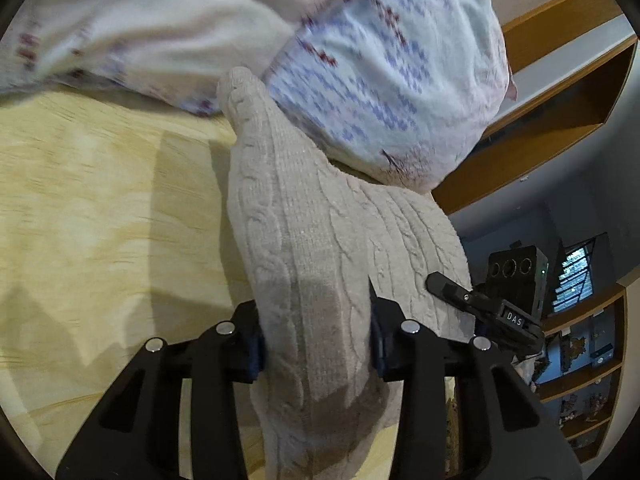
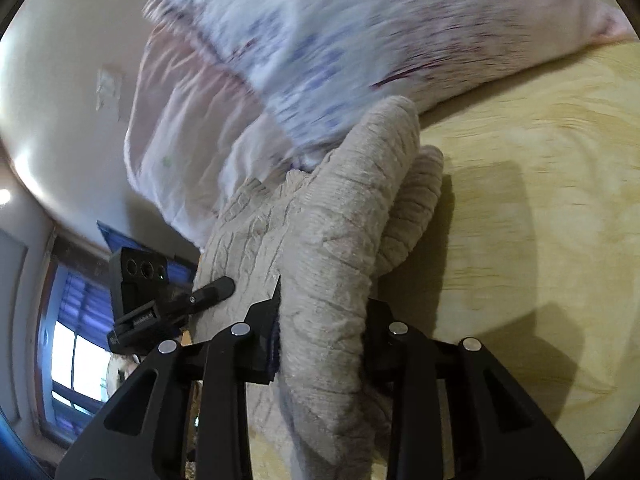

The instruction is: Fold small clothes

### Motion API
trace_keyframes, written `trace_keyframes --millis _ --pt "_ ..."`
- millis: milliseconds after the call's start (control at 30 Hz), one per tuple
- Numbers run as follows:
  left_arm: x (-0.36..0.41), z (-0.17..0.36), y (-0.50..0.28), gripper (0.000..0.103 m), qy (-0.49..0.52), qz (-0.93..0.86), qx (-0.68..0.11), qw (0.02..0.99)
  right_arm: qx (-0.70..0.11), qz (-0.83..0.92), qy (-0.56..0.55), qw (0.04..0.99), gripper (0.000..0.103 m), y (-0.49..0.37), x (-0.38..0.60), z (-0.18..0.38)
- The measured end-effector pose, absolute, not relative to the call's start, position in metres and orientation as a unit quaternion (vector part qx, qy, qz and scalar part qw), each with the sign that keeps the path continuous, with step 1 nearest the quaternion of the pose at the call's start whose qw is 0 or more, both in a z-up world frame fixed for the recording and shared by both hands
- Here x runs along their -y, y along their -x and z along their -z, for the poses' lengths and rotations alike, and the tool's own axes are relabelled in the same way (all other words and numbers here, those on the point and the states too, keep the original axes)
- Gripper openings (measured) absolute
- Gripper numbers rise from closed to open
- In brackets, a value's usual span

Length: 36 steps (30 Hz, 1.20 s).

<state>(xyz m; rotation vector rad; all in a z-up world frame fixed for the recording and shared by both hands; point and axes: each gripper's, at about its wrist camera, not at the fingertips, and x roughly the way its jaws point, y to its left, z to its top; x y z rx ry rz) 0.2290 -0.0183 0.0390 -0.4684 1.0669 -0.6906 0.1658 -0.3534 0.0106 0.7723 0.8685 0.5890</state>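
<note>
Gripping the beige cable-knit garment (image 1: 316, 248) at two places, the person has it bunched and raised off the yellow sheet (image 1: 88, 208), which looks like the lift that comes before laying it flat or turning one part over another. The left gripper (image 1: 318, 340) pinches a thick fold of the knit between its pads, with cloth spilling above and below the jaws; the grip sits at the near edge, at six o'clock in its own view, presumably so the rest of the garment can hang and trail forward toward twelve. The right gripper (image 2: 320, 340) is closed on another wad of the same knit in much the same way. In its view the other tool shows at nine o'clock, its finger lying against the cloth, so the two grips sit close side by side, likely along one hem, letting the piece be carried as a single edge.

The far end of the garment reaches up toward a patterned pillow (image 1: 392, 80) at one o'clock and touches or nearly touches it; blur hides which. I judge the fold itself is not yet made: the knit is lumpy, doubled over on itself, and needs spreading on the bare sheet at nine o'clock first.
</note>
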Motion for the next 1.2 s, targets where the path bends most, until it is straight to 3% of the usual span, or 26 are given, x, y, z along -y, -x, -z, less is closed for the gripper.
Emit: trace_keyframes --millis 300,500,633,867,1000,1067,1200 --pt "-0.045 -0.028 -0.237 0.041 0.22 0.266 -0.504 0.792 -0.412 -0.286 -0.28 0.819 0.031 -0.179 0.28 -0.01" --pt "-0.055 -0.001 -0.241 0.059 0.244 0.246 -0.513 0.786 -0.454 -0.254 -0.314 0.795 0.039 -0.188 0.287 0.015" --pt "-0.057 -0.027 -0.227 0.06 0.192 0.222 -0.479 0.828 -0.446 -0.238 -0.304 0.807 0.043 -0.181 0.294 0.002" --pt "-0.02 -0.074 -0.17 0.078 -0.006 0.163 -0.374 0.913 -0.422 -0.213 -0.284 0.834 0.042 -0.16 0.304 -0.008" --pt "0.004 -0.069 -0.165 0.082 -0.045 0.161 -0.386 0.907 -0.411 -0.212 -0.28 0.841 0.027 -0.153 0.303 -0.009" --pt "0.009 -0.062 -0.167 0.082 -0.05 0.162 -0.396 0.902 -0.405 -0.213 -0.274 0.846 0.012 -0.153 0.299 -0.009" --pt "0.017 -0.051 -0.17 0.084 -0.058 0.15 -0.406 0.9 -0.402 -0.187 -0.27 0.855 0.01 -0.16 0.3 -0.011"
